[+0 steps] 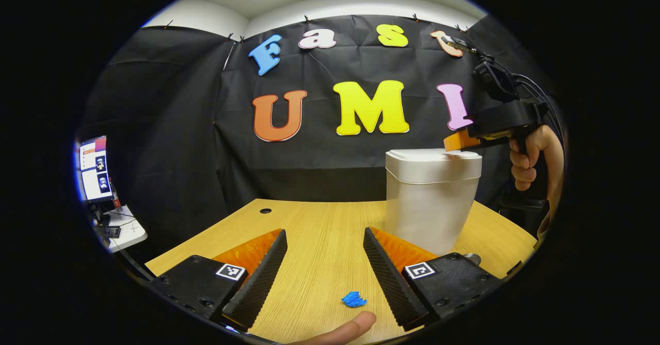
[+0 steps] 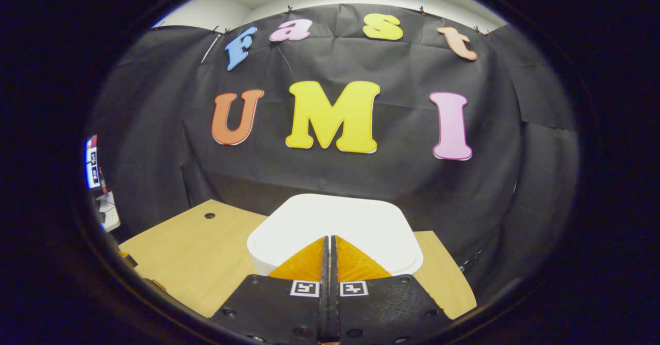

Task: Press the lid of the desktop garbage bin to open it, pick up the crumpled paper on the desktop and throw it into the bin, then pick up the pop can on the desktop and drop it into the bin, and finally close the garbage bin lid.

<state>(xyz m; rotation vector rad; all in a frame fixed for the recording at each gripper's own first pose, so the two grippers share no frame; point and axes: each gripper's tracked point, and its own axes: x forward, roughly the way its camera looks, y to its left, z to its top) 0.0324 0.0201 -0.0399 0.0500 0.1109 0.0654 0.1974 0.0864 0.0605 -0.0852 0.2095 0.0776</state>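
Pressing the bin lid (image 2: 335, 221) with the clenched right tool (image 2: 329, 242) to pop it (left tool (image 1: 325, 262) released, waiting).

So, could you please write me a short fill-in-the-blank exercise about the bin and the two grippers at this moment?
1. The lid of the white garbage bin is ____.
2. The right gripper, with its fingers pressed together, sits over the bin's ____.
3. The left gripper hovers above the wooden desktop with its fingers ____.
4. A small ____ scrap lies on the desktop between the left gripper's fingers.

Missing words: closed; lid; open; blue
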